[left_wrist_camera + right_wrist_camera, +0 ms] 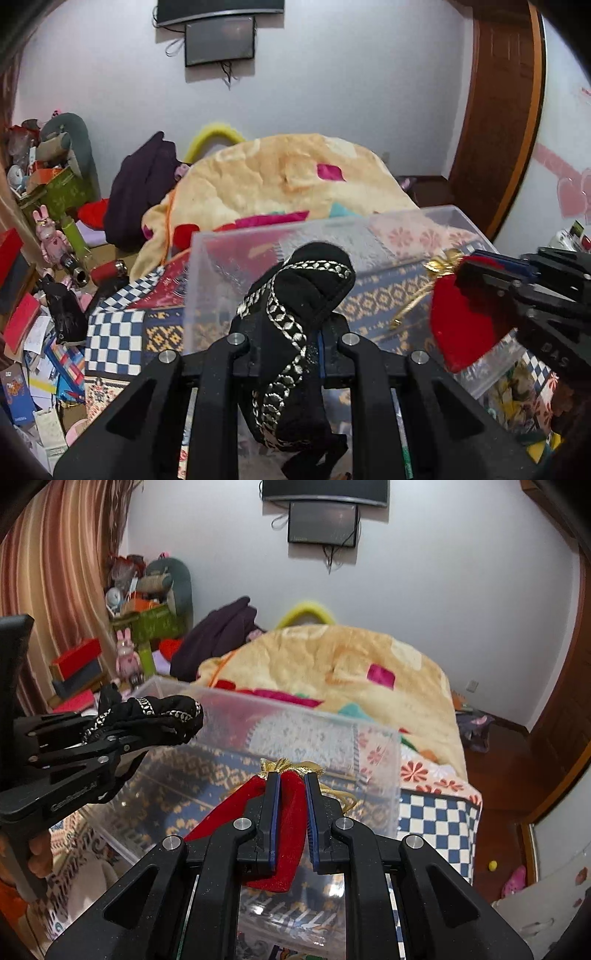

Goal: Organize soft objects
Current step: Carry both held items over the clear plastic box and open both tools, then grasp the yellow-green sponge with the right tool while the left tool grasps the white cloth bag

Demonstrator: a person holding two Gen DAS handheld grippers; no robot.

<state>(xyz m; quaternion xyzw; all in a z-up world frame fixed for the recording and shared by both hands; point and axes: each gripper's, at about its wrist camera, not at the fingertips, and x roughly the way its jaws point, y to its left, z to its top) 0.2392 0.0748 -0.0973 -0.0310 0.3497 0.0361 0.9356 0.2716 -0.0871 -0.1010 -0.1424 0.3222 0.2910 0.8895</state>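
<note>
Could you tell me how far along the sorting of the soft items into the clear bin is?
Nothing visibly lies in the clear plastic bin yet; only the patterned bedding shows through it. In hand: the left gripper clamps a black silver-trimmed pouch, the right gripper a red velvet pouch, both held over the bin. Left: releasing both inside.

The black cloth (295, 317) carries silver chain-pattern trim. The pouch (291, 812) is red with gold ties. The blanket (280, 177) is cream-yellow with pink patches.
</note>
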